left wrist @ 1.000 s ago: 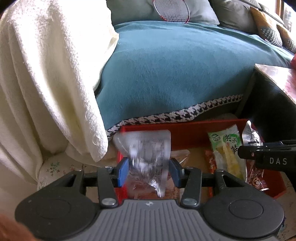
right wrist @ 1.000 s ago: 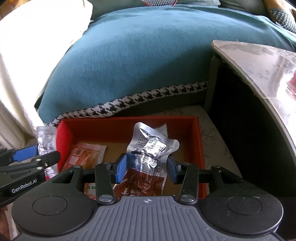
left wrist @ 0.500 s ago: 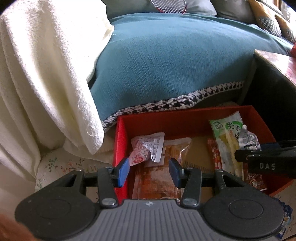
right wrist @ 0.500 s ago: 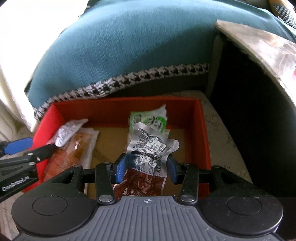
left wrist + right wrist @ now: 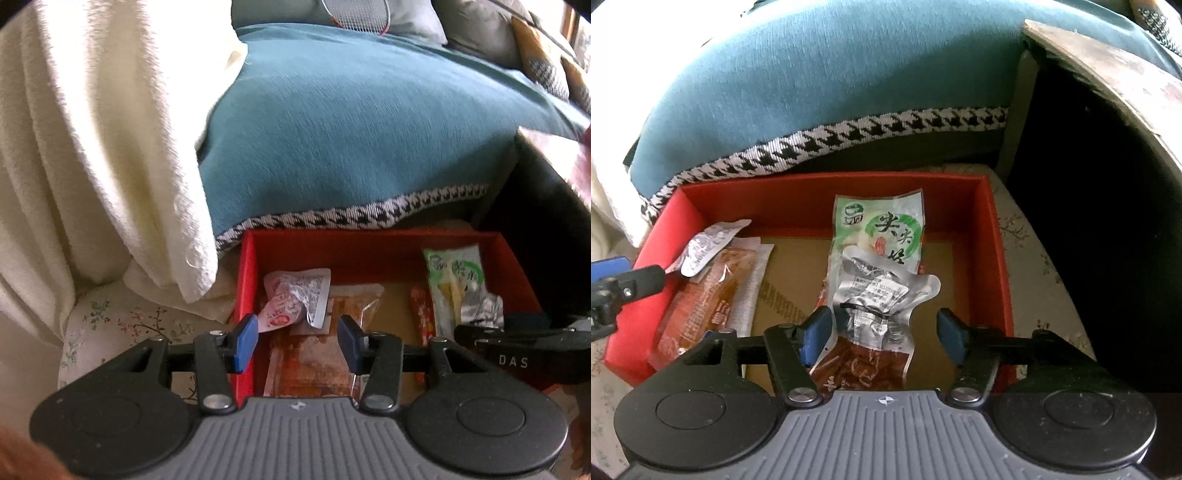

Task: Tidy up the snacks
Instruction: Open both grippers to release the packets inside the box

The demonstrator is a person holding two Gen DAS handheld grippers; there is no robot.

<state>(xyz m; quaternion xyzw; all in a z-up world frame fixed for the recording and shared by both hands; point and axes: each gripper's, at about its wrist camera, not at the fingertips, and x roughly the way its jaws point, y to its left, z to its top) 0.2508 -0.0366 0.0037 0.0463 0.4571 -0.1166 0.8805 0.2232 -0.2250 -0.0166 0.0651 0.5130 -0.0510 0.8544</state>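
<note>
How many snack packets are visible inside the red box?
5, though others may be hidden. Left: white-red packet on orange packet. Centre: green packet, silver packet over it, dark red-brown packet nearest the camera.

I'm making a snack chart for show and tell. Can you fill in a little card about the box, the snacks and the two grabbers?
Box: red box, on the floor by the teal blanket
Snacks inside: green packet, silver pouch, orange packet, small white packet
Left gripper: open, empty
Right gripper: jaws just opened, silver pouch between them, let go
</note>
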